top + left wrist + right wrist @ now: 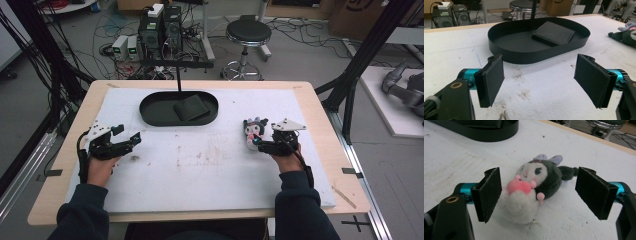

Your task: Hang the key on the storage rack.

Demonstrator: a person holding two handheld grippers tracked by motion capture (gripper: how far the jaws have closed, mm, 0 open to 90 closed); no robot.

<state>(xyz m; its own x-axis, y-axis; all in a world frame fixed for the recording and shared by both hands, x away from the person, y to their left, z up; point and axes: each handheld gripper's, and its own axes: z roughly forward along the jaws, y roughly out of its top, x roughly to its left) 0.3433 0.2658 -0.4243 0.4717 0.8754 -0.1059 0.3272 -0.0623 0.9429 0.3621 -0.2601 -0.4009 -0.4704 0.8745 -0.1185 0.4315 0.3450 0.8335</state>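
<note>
A small plush toy with a dark hood, white face and pink heart lies on the white mat at the right; in the right gripper view the plush toy lies between the jaws. My right gripper is open around it, its left pad near the white body, without squeezing it. That right gripper sits just right of the toy in the high view. My left gripper rests open at the left of the mat, and the left gripper has nothing between its jaws. A black oval tray holds a flat black wallet.
The white foam mat covers the wooden table. A thin black post rises behind the tray. A stool, computers and cables stand on the floor beyond the table. In the left gripper view the tray lies straight ahead.
</note>
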